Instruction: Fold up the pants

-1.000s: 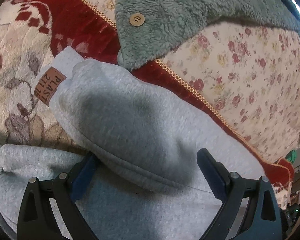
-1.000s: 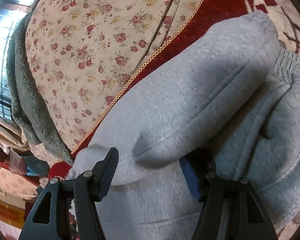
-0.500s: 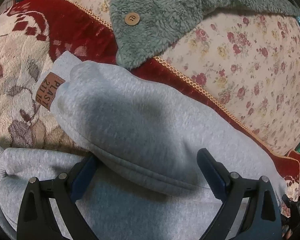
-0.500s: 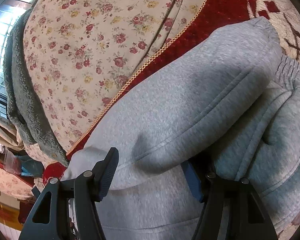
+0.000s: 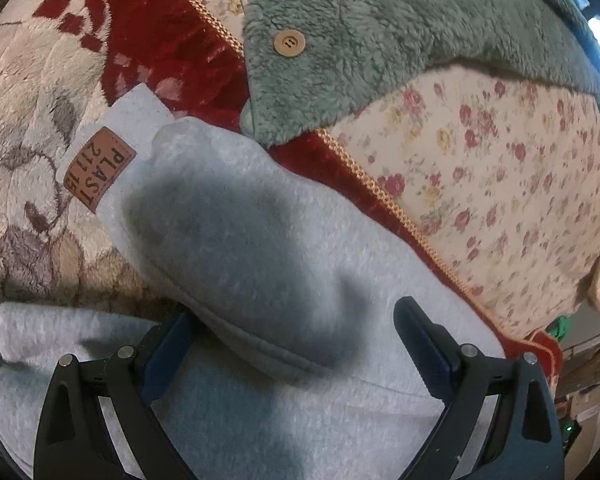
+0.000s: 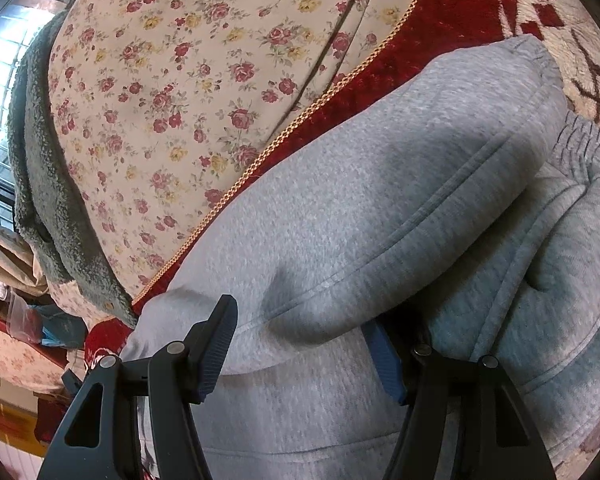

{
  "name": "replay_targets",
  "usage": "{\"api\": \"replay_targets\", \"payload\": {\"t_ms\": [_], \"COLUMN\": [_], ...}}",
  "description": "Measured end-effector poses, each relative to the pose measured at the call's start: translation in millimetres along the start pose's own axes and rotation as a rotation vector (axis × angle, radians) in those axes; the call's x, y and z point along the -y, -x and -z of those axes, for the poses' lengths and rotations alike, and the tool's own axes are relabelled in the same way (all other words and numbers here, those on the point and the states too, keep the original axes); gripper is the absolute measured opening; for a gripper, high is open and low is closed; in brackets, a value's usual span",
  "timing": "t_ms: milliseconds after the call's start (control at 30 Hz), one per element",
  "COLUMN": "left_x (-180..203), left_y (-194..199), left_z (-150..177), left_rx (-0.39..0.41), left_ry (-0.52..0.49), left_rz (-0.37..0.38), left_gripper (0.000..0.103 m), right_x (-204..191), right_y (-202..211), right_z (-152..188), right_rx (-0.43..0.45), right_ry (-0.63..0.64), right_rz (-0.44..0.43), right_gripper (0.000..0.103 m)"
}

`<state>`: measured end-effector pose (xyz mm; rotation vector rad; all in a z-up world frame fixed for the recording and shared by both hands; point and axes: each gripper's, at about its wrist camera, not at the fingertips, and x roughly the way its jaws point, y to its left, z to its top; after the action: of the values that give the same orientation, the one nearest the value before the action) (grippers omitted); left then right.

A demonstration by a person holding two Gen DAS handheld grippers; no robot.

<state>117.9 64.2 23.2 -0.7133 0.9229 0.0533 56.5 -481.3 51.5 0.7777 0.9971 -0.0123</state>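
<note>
1. On my left wrist view, my left gripper (image 5: 296, 330) has its fingers spread wide with nothing pinched; the left finger's tip tucks out of sight under the folded edge of the grey pants (image 5: 260, 248), so I can't tell what it touches there.
2. The lower layer of the pants runs off the bottom of this view, and a soft shadow blurs the middle of the fold.
3. The pants lie doubled over on a plush red-and-cream blanket (image 5: 40, 80), just beside a floral quilt (image 5: 520, 184). A brown leather patch (image 5: 99, 170) shows on the layer underneath, at the far left.
4. A green fleece garment (image 5: 380, 40) with a wooden button (image 5: 289, 43) drapes over the quilt, its corner nearly touching the pants.
5. Over on my right wrist view, my right gripper (image 6: 300, 344) is spread apart too; its right finger is half buried beneath the folded roll, the tip hidden.
6. Here the pants (image 6: 380, 208) show a stitched seam along the fold and a ribbed waistband at the far right, partly cut off by the lens edge.
</note>
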Motion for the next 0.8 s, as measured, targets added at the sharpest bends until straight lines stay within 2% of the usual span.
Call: {"api": "replay_targets", "payload": {"t_ms": [67,100,133,167,233,300,433,500,567,600,700,800], "left_x": [2,4,8,10,7,4,3,5,7,8,15,22], "left_y": [2,3,2,0,-5,-6,-2,2,8,13,28,44], "left_z": [-3,-5,-7,-9,-13,-14,-13,-12,-13,-13,-13,-13], "left_rx": [0.018,0.029,0.036,0.035,0.017,0.013,0.023,0.028,0.039,0.046,0.068,0.083], "left_ry": [-0.006,-0.022,-0.052,-0.071,-0.069,-0.058,-0.069,-0.076,-0.081,-0.083,-0.104,-0.128], "left_rz": [0.025,0.024,-0.001,-0.024,-0.022,-0.022,-0.033,-0.039,-0.039,-0.033,-0.019,-0.011], "left_gripper": [0.091,0.074,0.063,0.043,0.038,0.028,0.023,0.021,0.02,0.02,0.019,0.019], "right_x": [0,-1,-1,-1,-2,-1,-2,-5,-3,1,15,13], "right_y": [-1,-1,-2,-1,-2,-3,-4,-3,-4,-5,-4,4], "right_z": [0,0,1,1,2,1,0,0,-1,-2,-5,-7], "right_rx": [-0.002,-0.005,-0.005,-0.005,-0.006,-0.005,-0.006,0.001,0.002,0.003,0.007,0.024], "right_ry": [0.008,0.011,0.012,0.015,0.025,0.02,0.027,0.056,0.073,0.065,-0.014,-0.005], "right_rz": [0.002,0.005,0.005,0.004,0.01,0.01,0.015,0.005,-0.018,-0.027,-0.092,-0.135], "right_gripper": [0.069,0.069,0.069,0.069,0.069,0.069,0.069,0.065,0.047,0.033,0.025,0.022]}}
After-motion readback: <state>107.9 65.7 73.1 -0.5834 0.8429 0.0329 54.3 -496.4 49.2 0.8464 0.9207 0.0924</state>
